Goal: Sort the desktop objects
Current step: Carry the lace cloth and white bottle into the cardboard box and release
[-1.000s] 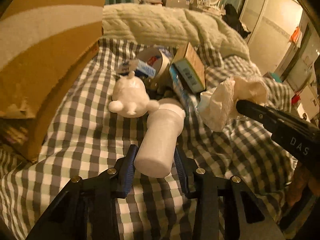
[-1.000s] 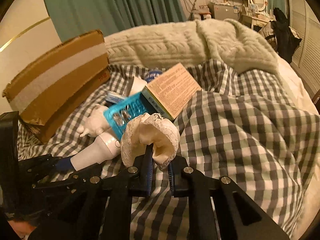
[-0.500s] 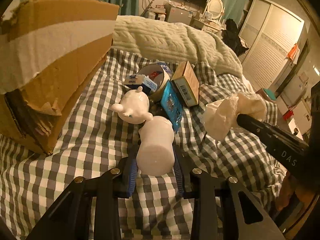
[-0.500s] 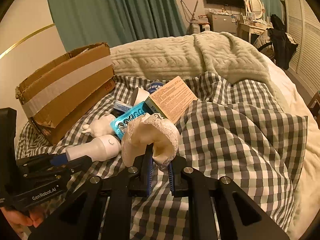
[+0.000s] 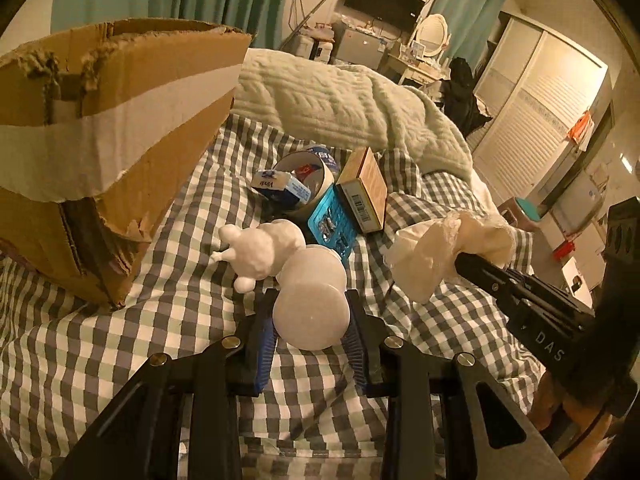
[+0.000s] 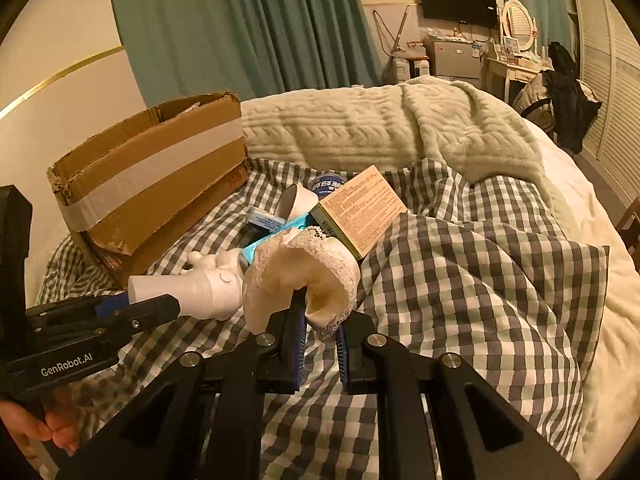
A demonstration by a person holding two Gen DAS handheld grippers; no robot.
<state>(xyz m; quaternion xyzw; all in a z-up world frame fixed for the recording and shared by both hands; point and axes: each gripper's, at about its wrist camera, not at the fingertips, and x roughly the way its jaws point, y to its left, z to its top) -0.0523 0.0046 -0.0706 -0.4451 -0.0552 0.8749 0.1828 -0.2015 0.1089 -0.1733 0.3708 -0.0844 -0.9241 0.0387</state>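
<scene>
My left gripper [image 5: 310, 326] is shut on a white bottle [image 5: 310, 308], lifted above the checked bedspread; the bottle also shows in the right wrist view [image 6: 196, 292]. My right gripper [image 6: 320, 326] is shut on a cream lace-edged cloth [image 6: 304, 276], which also shows in the left wrist view [image 5: 444, 252]. A white figurine [image 5: 260, 250], a teal blister pack [image 5: 332, 220], a tan carton [image 5: 364, 190], a tape roll [image 5: 308, 174] and a small blue-white box [image 5: 280, 184] lie in a pile on the bed.
An open cardboard box [image 5: 104, 132] with a pale tape band stands at the left, also in the right wrist view [image 6: 156, 188]. A cream knitted blanket [image 5: 344, 104] lies behind the pile. The checked bedspread [image 6: 480, 280] spreads to the right.
Both grippers have risen and drawn back with their loads. The bottle has tipped so its base faces my left camera. The box's open top now shows.
</scene>
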